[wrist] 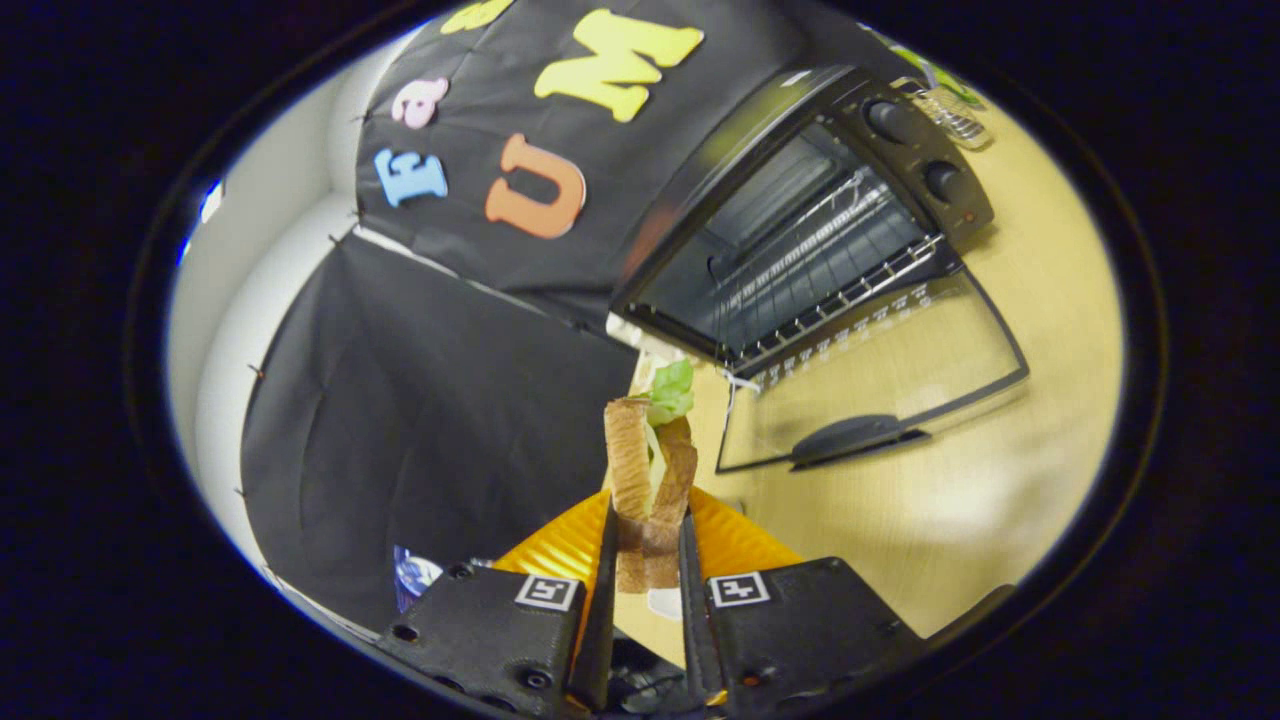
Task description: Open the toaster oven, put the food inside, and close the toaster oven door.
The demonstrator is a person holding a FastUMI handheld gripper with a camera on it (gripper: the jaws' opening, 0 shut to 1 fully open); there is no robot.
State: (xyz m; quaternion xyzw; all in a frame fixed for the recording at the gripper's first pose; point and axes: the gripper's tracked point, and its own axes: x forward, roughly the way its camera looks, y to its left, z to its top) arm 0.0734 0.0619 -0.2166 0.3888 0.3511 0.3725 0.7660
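Hand-held tongs [648,545], seen from the camera riding on them. Two thin, blade-like fingers [607,570] rise side by side from blocky dark carriages with a rough, matte surface. Each carriage bears a small square black-and-white marker [547,591] on its upper inner corner. Round screw recesses [405,633] dot the left carriage. Ribbed orange panels [560,545] flank the fingers.

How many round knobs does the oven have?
2 round black knobs: one nearer the black toaster oven's top, one below it, beside the open glass door. More may be hidden.
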